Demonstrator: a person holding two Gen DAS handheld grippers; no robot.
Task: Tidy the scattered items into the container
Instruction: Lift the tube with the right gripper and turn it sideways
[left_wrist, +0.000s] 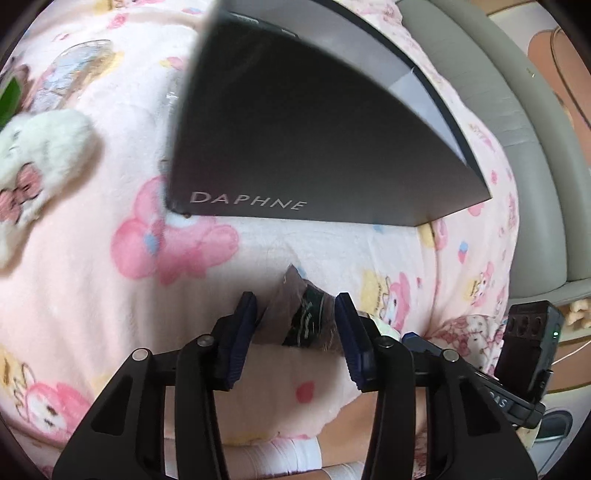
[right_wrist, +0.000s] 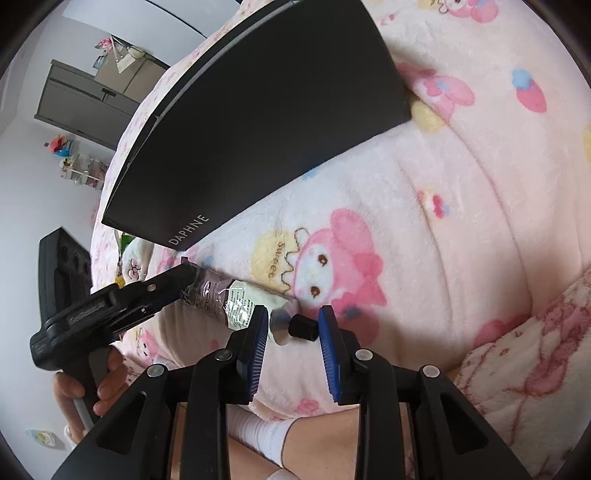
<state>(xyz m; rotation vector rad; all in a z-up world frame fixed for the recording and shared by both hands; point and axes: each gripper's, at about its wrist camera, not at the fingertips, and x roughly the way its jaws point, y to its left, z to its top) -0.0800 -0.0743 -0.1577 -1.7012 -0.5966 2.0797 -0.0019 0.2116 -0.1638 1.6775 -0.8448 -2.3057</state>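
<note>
A mauve tube (right_wrist: 218, 295) with a black cap (right_wrist: 303, 328) lies just above the pink cartoon blanket (right_wrist: 443, 221). My left gripper (left_wrist: 295, 321) is shut on its flat crimped end (left_wrist: 291, 314); in the right wrist view the left gripper (right_wrist: 186, 275) comes in from the left. My right gripper (right_wrist: 293, 332) is open, with the cap between its blue pads (right_wrist: 258, 332) and a gap on the left side. The black DAPHNE box (left_wrist: 314, 129) stands open on the blanket just beyond the tube, also seen as the box (right_wrist: 258, 122).
A white plush toy (left_wrist: 37, 158), a clear packet (left_wrist: 74, 70) and a green item (left_wrist: 9, 99) lie left of the box. A beige padded edge (left_wrist: 517, 110) borders the blanket on the right. A hand (right_wrist: 85, 387) grips the left handle. A white sock (right_wrist: 258, 432) shows below.
</note>
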